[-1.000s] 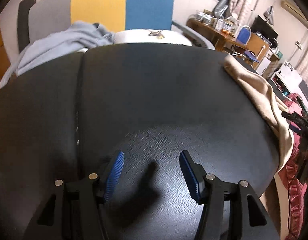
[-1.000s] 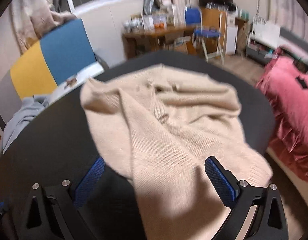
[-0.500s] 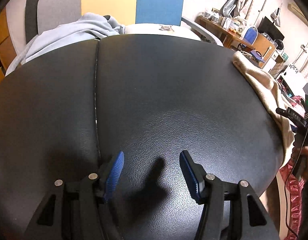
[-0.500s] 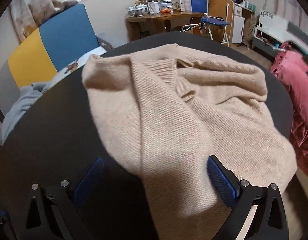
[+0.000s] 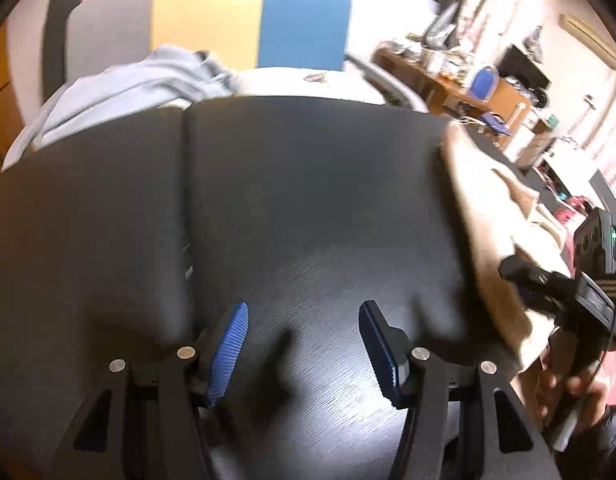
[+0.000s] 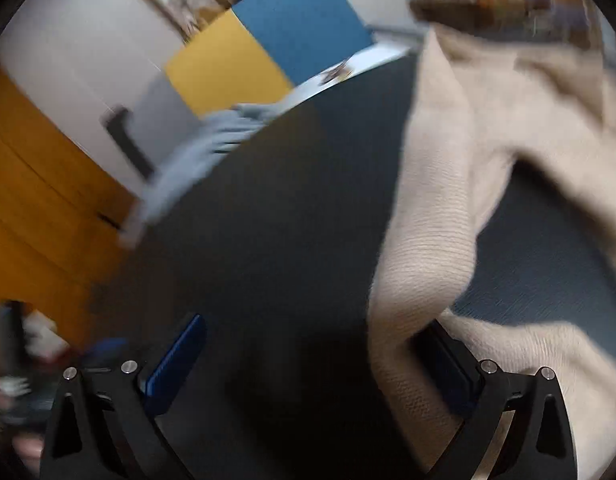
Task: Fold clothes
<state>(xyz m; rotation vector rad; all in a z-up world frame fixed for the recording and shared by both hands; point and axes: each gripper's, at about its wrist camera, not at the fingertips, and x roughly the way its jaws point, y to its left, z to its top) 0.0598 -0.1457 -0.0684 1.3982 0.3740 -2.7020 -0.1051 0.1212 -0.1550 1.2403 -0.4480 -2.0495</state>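
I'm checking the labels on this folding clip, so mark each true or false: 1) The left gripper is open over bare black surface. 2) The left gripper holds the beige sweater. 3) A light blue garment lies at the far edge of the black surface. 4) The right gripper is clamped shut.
1) True: the left gripper is open above the black surface.
2) False: the beige sweater lies off to its right, untouched by it.
3) True: the light blue garment lies there.
4) False: the right gripper is open, with sweater fabric draped over one finger.
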